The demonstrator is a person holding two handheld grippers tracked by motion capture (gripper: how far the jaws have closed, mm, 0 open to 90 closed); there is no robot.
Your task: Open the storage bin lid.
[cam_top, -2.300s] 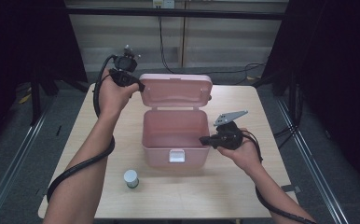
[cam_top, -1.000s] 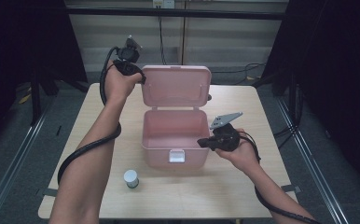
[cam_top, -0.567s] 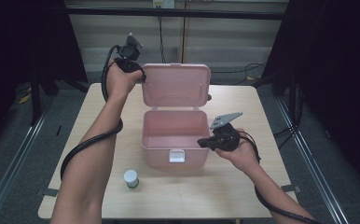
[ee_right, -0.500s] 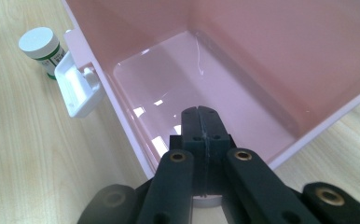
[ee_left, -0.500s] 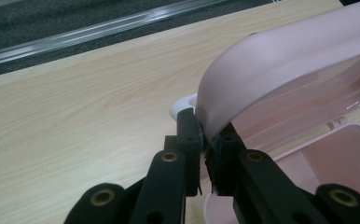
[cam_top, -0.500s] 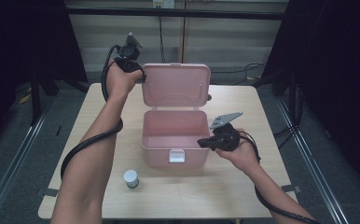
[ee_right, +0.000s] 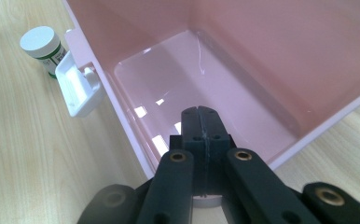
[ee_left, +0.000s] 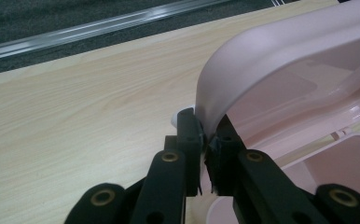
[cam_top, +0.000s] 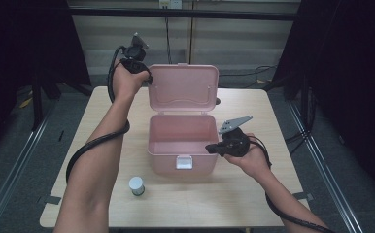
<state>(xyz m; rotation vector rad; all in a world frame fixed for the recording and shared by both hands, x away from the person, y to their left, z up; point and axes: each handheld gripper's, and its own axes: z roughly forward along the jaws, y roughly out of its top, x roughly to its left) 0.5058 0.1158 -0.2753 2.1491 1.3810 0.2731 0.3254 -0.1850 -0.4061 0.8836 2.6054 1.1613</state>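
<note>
Left gripper view: left gripper (ee_left: 206, 140) clamped on thin rim of pink plastic box lid (ee_left: 280, 88), right gripper (ee_right: 201, 122) pressed together; likely light, stiff, slick — best gripped at lid corner.

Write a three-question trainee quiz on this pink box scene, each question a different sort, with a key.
1. True or false: the left gripper is clamped on the edge of the lid.
2. Where does the jar stand? A) inside the box B) on the table in front of the box C) on the lid
3. Fill in: the white latch on the box front hangs ____.

Key
1. True; the lid's rim sits between its jaws.
2. B.
3. Open. The right gripper rests shut at the box rim, holding nothing that shows.
</note>
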